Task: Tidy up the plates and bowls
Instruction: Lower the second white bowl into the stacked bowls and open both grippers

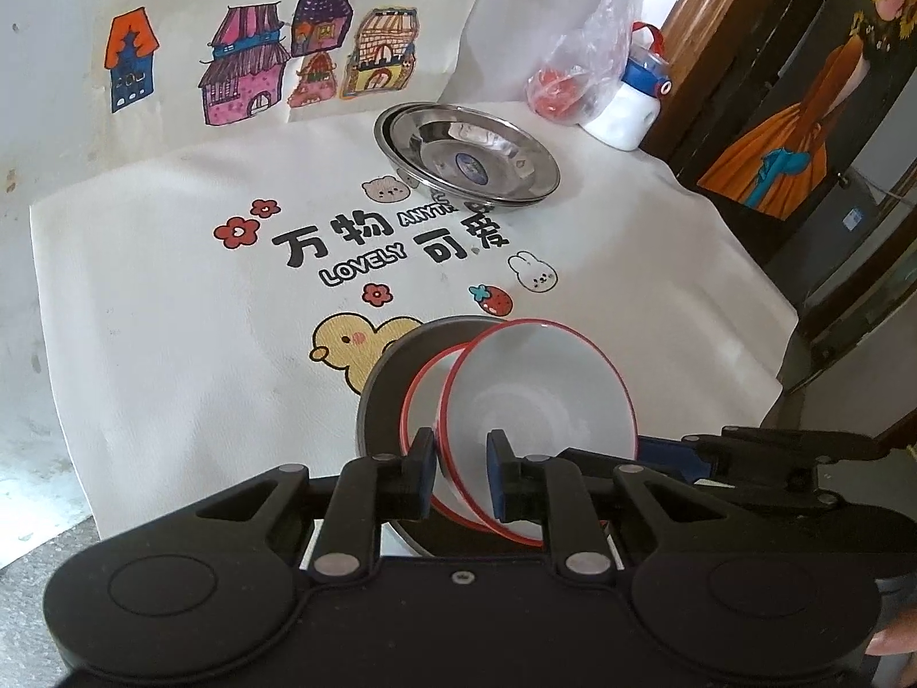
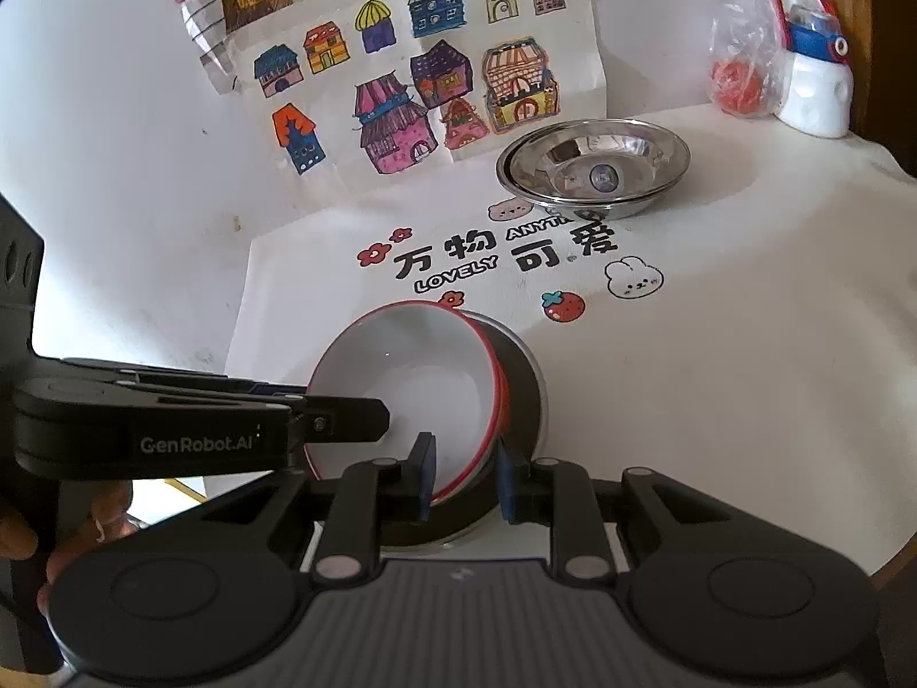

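Note:
Two white bowls with red rims [image 1: 533, 395] sit nested and tilted on a dark round plate [image 1: 384, 378] at the near edge of the printed table mat. My left gripper [image 1: 461, 473] is shut on their near-left rims, one pad inside and one outside. My right gripper [image 2: 467, 479] is shut on the bowls [image 2: 412, 378] at the opposite rim, above the dark plate [image 2: 530, 395]. A left finger [image 2: 349, 418] reaches in from the left over the rim. Stacked steel plates [image 1: 470, 155] rest at the back of the mat.
A clear plastic bag holding something red [image 1: 573, 80] and a white bottle with a blue cap [image 1: 630, 103] stand at the back right. Drawings of houses [image 1: 258, 69] lean on the wall. The table's edge [image 1: 785, 344] drops off at the right by a wooden door frame.

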{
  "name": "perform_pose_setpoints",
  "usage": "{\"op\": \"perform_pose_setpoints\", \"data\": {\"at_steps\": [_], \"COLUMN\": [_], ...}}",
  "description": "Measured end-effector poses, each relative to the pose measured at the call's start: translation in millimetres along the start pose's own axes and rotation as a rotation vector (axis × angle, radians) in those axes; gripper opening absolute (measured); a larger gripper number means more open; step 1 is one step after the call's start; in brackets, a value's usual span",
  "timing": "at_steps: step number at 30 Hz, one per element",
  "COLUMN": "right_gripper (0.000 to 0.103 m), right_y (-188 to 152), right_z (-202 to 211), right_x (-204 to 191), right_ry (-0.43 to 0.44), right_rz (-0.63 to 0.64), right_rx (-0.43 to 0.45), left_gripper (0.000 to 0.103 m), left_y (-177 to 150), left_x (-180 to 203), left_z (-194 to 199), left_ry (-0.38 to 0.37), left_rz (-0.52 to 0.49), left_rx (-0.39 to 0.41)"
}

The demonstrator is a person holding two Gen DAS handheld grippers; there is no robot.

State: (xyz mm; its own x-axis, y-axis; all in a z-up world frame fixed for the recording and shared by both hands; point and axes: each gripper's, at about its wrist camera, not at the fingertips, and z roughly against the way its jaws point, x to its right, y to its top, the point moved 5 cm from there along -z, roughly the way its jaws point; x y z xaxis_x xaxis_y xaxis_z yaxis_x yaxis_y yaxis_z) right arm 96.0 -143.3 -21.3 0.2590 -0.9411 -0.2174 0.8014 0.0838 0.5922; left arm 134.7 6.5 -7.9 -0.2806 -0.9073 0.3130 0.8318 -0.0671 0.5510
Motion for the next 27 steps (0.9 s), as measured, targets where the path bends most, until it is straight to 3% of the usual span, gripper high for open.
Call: {"op": "perform_pose_setpoints", "data": {"at_steps": [27], "right_gripper": [0.024], "right_y": [6], "right_z": [-10], "right_x": [-8], "right_ry": [-0.055], "right_rz": [0.13], "right_rx": [-0.058], "left_gripper": [0.018], "left_y": [5], "left_x": [12], "left_z": [1], "left_ry": [0.086], "left_rz": [-0.098], "left_rx": [-0.072]}}
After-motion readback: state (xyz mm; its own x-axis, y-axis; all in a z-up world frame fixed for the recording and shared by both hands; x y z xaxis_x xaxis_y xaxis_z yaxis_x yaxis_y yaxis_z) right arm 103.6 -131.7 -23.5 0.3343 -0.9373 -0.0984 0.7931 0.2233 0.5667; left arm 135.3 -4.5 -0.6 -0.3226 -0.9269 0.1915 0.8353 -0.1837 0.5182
